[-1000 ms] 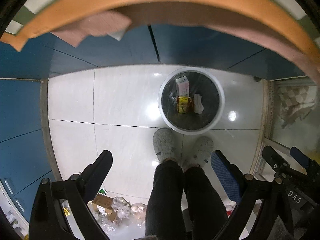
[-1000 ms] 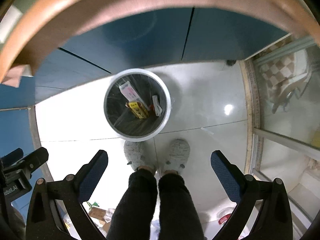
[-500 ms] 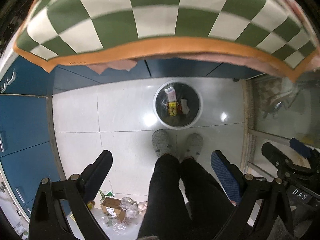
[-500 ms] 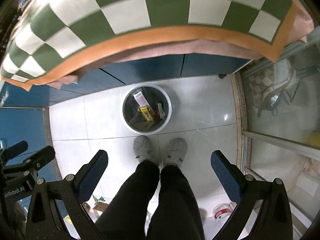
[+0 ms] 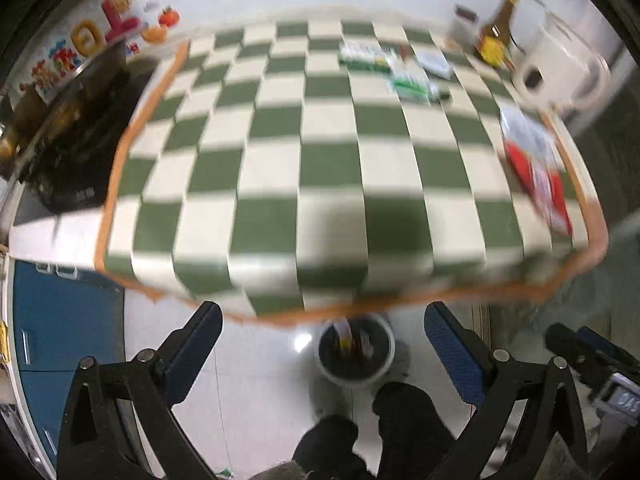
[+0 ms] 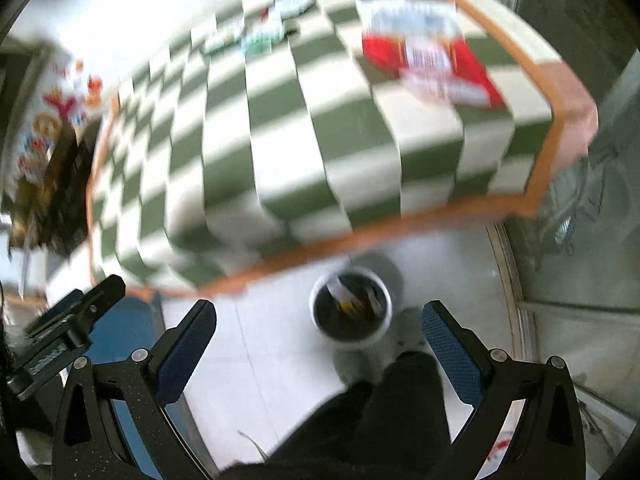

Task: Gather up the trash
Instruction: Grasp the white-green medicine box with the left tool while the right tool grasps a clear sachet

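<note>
A white-rimmed trash bin (image 5: 354,350) with several pieces of trash inside stands on the floor just below the table edge; it also shows in the right wrist view (image 6: 351,312). A red and white packet (image 5: 536,168) lies at the table's right edge (image 6: 430,58). Green and white packets (image 5: 404,76) lie at the far side (image 6: 256,38). My left gripper (image 5: 322,348) is open and empty above the floor. My right gripper (image 6: 318,342) is open and empty too. Both views are blurred.
A green and white checked tablecloth (image 5: 320,152) with an orange border covers the table (image 6: 320,120). A bottle (image 5: 498,28) and a white appliance (image 5: 560,68) stand at the far right. Blue cabinets (image 5: 60,328) are at left. The person's legs (image 6: 380,412) are by the bin.
Both grippers have risen and tilted up: the tabletop with its packets now fills the views, and the bin has dropped low and looks smaller. Both stay open.
</note>
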A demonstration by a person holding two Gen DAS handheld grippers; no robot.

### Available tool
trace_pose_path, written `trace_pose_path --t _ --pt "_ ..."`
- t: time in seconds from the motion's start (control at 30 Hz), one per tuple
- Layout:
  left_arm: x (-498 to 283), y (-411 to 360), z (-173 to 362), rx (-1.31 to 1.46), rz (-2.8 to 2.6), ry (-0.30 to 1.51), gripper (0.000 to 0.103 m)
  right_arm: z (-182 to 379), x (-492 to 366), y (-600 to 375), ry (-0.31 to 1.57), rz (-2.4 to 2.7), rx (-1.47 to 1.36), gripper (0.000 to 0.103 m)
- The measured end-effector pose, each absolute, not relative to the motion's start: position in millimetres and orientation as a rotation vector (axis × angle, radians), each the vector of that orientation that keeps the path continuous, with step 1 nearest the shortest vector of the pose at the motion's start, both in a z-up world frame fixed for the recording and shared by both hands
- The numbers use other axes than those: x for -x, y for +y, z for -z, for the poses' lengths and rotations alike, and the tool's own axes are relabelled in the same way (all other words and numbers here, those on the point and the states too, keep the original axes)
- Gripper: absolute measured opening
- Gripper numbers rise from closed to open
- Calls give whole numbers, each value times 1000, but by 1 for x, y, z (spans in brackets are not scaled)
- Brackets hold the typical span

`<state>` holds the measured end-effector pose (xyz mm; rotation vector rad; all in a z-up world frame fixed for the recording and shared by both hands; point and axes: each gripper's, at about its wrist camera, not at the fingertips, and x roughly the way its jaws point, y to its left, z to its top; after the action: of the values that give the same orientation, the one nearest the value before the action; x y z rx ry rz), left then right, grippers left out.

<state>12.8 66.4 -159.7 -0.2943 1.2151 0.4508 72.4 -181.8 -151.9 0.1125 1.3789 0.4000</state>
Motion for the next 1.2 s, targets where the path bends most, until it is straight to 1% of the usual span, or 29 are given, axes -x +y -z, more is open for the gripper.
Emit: trace_pose_path --t 0.13,0.3,0.43,0.47,0.57,0.63,0.7,0.73,0.77,0.8,0.83,0.87,0.9,0.97,1.07,1.13,1.2 --pt "-71 96 150 364 -500 1213 103 140 -156 -171 1341 -381 -167 103" --pt "-162 134 159 584 -567 1225 103 157 -281 -149 1360 -368 -250 103" --pt "-237 172 189 892 -627 1231 103 186 -387 -111 1406 -354 -218 103" --pt "-259 184 203 1000 -634 1224 103 191 -403 -104 1409 -353 -206 103" --pt "-307 203 236 1183 -655 1220 103 211 -467 -76 1414 -356 -160 103" --pt "-331 211 254 1254 -671 1223 103 222 -495 -60 1414 -357 -135 102" --pt "-356 219 279 1298 -704 1253 103 232 -520 -45 1418 -365 -113 97" --pt "-362 221 285 1296 -720 1268 102 238 -530 -37 1419 -368 -97 95" --pt "-371 223 295 1275 -746 1298 99 243 -536 -32 1421 -376 -89 94" --pt "-375 224 296 1251 -764 1307 100 249 -542 -23 1427 -386 -73 94" --pt "-379 224 293 1201 -777 1305 90 255 -545 -14 1436 -396 -58 94" --pt "-385 222 291 1114 -774 1323 77 261 -546 -4 1446 -413 -50 94" --pt "-388 220 289 1020 -762 1347 75 265 -546 2 1453 -424 -43 94" --pt "-388 213 285 801 -711 1376 74 277 -543 19 1471 -437 -23 93" --pt "-373 206 283 538 -708 1419 73 277 -531 39 1404 -426 64 93" --pt "-361 204 285 449 -713 1435 72 279 -525 55 1355 -404 147 92" --pt "-346 203 288 400 -723 1429 70 281 -518 65 1304 -400 217 89"
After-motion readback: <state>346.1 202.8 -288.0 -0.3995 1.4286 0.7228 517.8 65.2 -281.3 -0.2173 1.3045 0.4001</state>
